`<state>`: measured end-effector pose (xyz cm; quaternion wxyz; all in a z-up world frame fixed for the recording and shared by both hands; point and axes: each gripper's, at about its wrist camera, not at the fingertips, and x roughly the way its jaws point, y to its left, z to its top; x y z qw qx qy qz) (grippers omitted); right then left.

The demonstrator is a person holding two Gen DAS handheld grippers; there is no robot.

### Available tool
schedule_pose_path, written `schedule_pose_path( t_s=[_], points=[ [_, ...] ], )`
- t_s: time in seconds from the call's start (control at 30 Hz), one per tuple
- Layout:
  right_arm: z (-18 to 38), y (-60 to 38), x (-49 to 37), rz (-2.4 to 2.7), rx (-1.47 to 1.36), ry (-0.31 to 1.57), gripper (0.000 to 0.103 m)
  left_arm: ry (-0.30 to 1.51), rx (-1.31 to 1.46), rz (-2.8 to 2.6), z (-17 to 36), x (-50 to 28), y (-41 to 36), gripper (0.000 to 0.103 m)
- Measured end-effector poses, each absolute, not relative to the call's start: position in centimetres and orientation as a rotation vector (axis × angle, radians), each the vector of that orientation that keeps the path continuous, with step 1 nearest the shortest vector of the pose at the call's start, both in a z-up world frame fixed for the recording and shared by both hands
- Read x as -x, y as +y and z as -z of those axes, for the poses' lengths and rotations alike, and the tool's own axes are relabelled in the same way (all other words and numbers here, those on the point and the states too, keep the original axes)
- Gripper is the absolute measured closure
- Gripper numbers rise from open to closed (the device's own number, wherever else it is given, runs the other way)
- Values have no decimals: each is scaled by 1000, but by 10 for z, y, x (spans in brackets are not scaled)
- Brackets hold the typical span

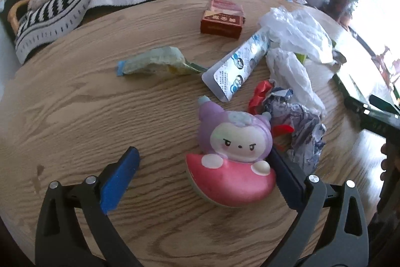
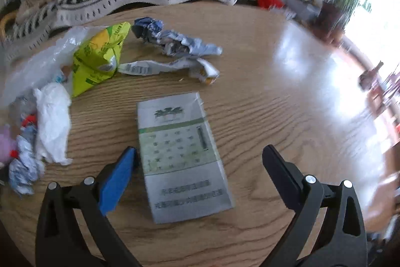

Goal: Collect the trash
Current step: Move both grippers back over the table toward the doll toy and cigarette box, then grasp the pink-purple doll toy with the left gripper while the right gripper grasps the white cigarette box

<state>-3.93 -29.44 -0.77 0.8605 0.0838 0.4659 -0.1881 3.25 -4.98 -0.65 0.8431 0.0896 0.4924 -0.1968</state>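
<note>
Both tongs are spread wide; between the right tongs [image 2: 200, 167] lies a light, crushable carton [image 2: 183, 159], probably best pinched across its long edges.

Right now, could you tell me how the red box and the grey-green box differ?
The red box is small, and its lid stands open; the grey-green box is larger, flat and closed. The red one lies far from the left tongs; the grey-green lies between the open right tongs. Both rest on the wooden table.

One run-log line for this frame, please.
left tongs: open, around pink-purple squishy toy | right tongs: open, around flat grey-green carton | nothing lifted
</note>
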Motion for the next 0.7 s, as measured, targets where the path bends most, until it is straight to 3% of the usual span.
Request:
schedule_pose_path(
  t_s=[0.37, 0.7],
  points=[
    [8, -294, 46, 247, -131, 951, 5, 969, -283, 477, 12, -28, -52, 5],
    [9, -296, 49, 231, -123, 949, 5, 1025, -302, 475, 10, -29, -43, 5]
  ],
)
